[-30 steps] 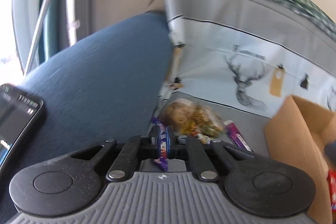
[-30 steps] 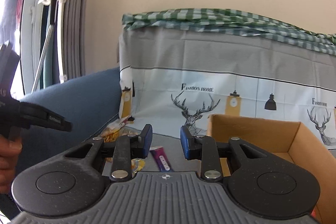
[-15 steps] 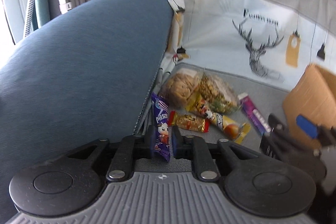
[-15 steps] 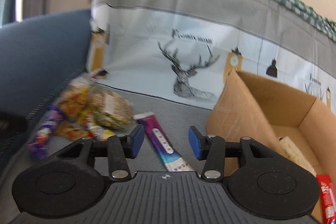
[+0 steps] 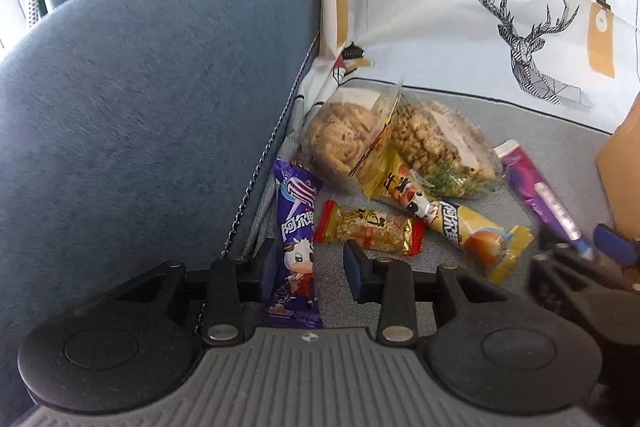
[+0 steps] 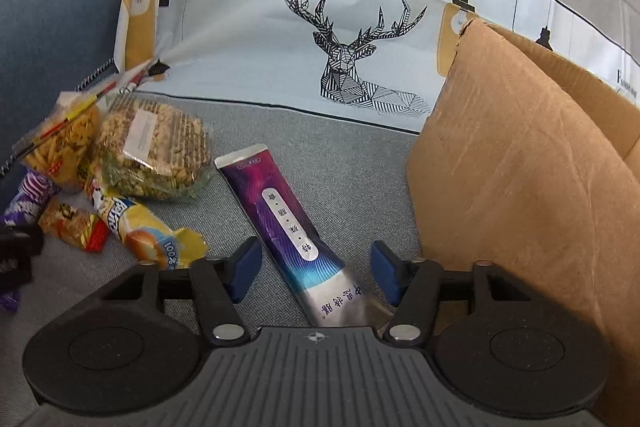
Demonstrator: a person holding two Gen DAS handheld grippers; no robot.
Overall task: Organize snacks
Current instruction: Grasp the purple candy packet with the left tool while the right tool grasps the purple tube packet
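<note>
Beside the cardboard box (image 6: 520, 155), we straddle the purple stick pack (image 6: 296, 227) with our right hand-held gripper (image 6: 314, 273) wide, the left hand-held gripper (image 5: 310, 269) parted around a purple candy wrapper (image 5: 296, 239); closing comes next.

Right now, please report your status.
Left gripper open, purple cow-print snack between jaws. Right gripper open astride purple stick pack. Cardboard box close right.

Six snack packets (image 5: 297, 227), one cardboard box (image 6: 520, 155)
</note>
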